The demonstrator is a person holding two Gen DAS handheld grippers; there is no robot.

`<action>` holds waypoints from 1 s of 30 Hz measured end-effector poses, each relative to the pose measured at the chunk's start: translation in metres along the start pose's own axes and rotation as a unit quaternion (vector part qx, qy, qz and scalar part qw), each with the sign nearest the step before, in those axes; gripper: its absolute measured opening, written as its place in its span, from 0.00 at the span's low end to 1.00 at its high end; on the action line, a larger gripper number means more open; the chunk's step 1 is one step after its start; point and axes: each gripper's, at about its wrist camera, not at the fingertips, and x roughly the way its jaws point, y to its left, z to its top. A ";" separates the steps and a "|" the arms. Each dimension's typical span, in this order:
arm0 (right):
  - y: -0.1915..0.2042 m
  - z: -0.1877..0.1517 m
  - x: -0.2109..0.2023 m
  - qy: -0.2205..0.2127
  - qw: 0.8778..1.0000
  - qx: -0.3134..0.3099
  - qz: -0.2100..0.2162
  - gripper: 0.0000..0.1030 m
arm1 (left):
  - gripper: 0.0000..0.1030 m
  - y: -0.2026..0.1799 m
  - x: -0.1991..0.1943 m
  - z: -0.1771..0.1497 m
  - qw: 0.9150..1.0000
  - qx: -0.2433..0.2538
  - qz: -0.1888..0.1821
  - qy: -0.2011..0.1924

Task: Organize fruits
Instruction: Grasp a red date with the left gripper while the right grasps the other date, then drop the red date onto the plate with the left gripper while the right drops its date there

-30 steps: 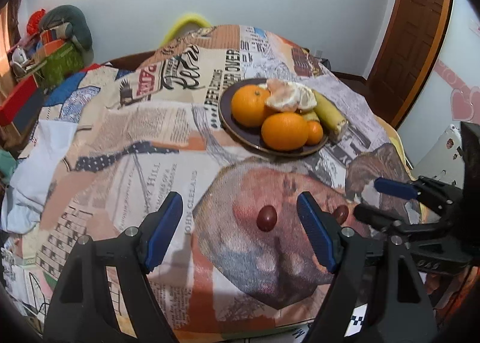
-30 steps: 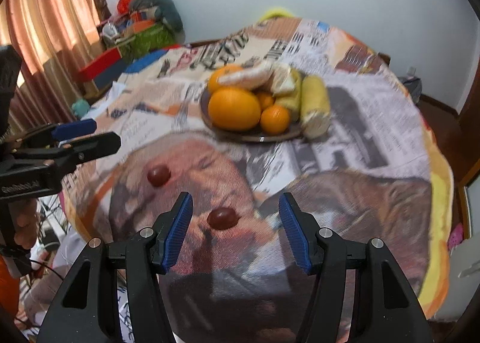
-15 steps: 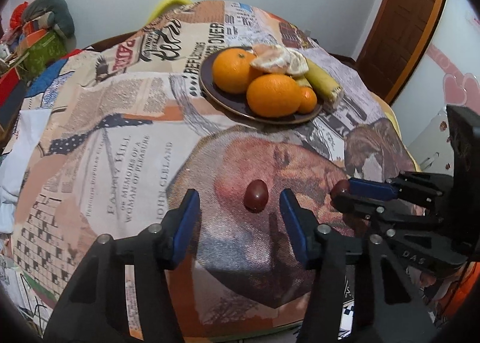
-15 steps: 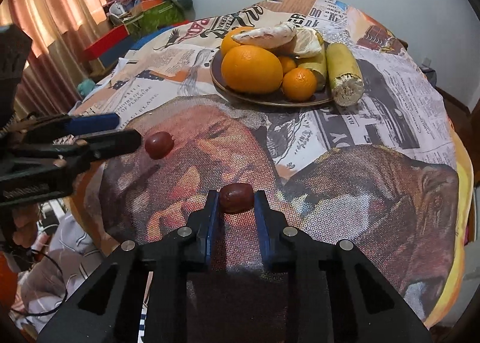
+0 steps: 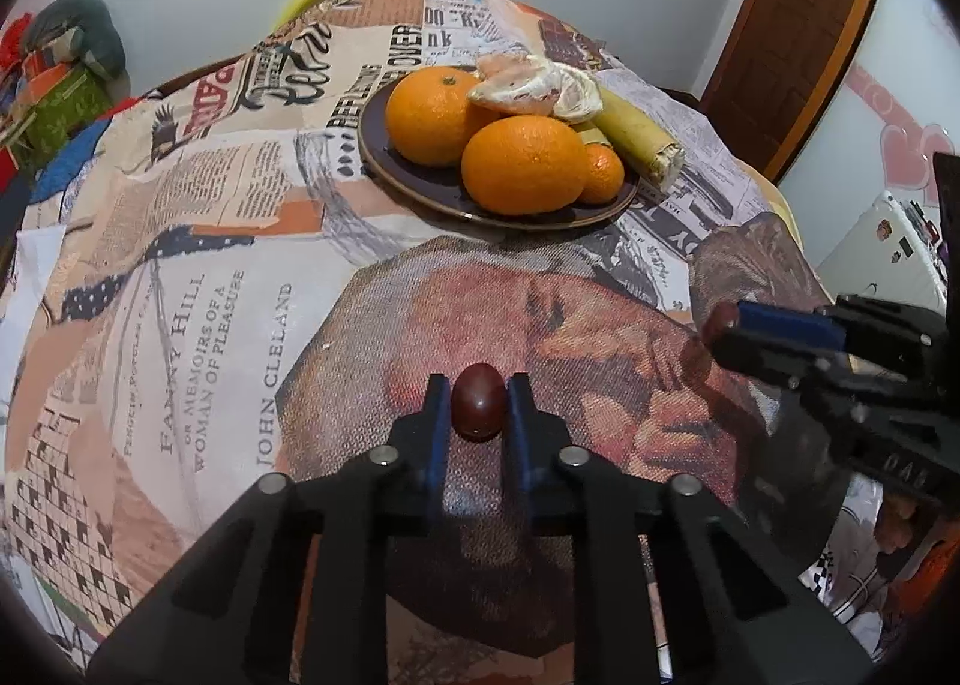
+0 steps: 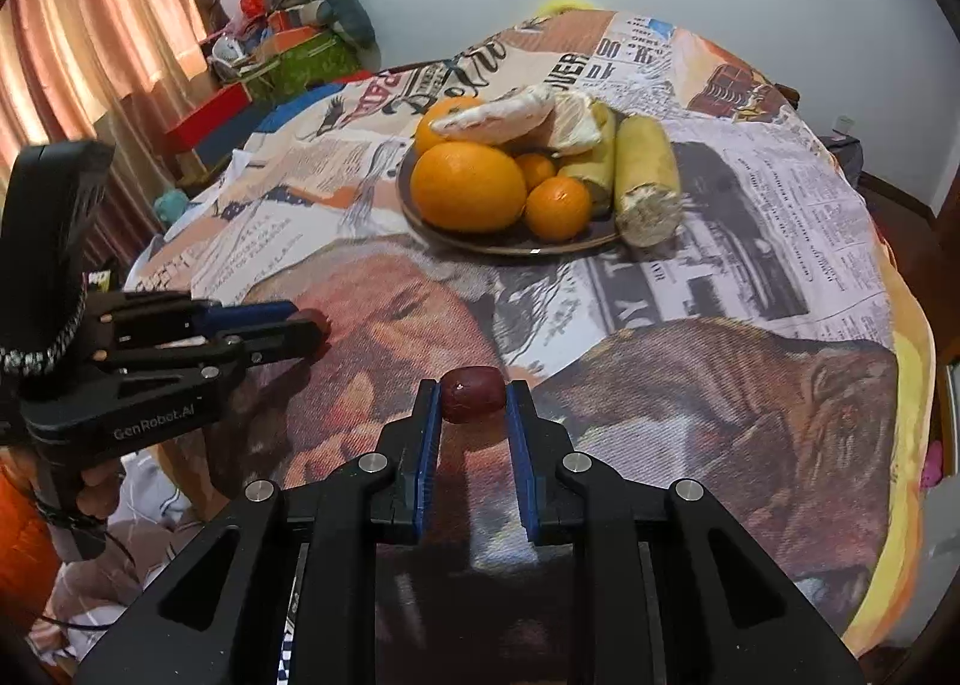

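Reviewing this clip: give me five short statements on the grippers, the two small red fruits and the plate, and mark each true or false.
1. The left gripper is shut on a red fruit. True.
2. The right gripper is open and holds nothing. False: it is shut on the other red fruit.
3. The plate holds oranges. True.
4. The plate sits on a bare wooden table. False: it sits on a newspaper-print cloth.
5. Both red fruits are already on the plate. False: each is between a gripper's fingers, short of the plate.
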 end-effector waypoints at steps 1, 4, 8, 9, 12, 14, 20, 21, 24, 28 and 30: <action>-0.002 0.001 -0.001 -0.002 1.000 0.003 0.001 0.19 | 0.18 -0.001 -0.001 0.001 1.000 0.003 0.002 -0.003; -0.006 0.005 -0.003 -0.009 1.000 0.006 0.000 0.19 | 0.18 -0.002 -0.005 0.004 1.000 0.008 0.004 -0.009; -0.011 0.013 -0.006 -0.022 1.000 0.011 -0.001 0.19 | 0.18 0.001 -0.012 0.015 1.000 0.006 0.006 -0.021; -0.012 0.015 -0.007 -0.025 1.000 0.011 -0.002 0.19 | 0.18 0.002 -0.013 0.018 1.000 0.005 0.006 -0.025; -0.016 0.023 -0.010 -0.037 0.999 0.014 -0.003 0.19 | 0.18 0.005 -0.016 0.029 0.999 0.002 0.007 -0.037; -0.020 0.029 -0.012 -0.045 0.999 0.014 -0.004 0.19 | 0.18 0.005 -0.016 0.036 0.999 0.001 0.007 -0.043; -0.029 0.047 -0.015 -0.066 0.998 0.017 -0.008 0.19 | 0.18 0.011 -0.011 0.058 0.998 -0.001 0.012 -0.059; -0.029 0.049 -0.015 -0.069 0.997 0.017 -0.008 0.19 | 0.18 0.013 -0.009 0.062 0.998 -0.002 0.012 -0.061; -0.032 0.058 -0.013 -0.076 0.997 0.015 -0.009 0.19 | 0.18 0.017 -0.004 0.070 0.998 -0.005 0.012 -0.063; -0.035 0.069 -0.005 -0.081 0.997 0.013 -0.007 0.19 | 0.18 0.023 0.005 0.079 0.998 -0.007 0.012 -0.064; -0.035 0.074 -0.001 -0.082 0.997 0.012 -0.005 0.19 | 0.18 0.024 0.009 0.083 0.998 -0.006 0.014 -0.064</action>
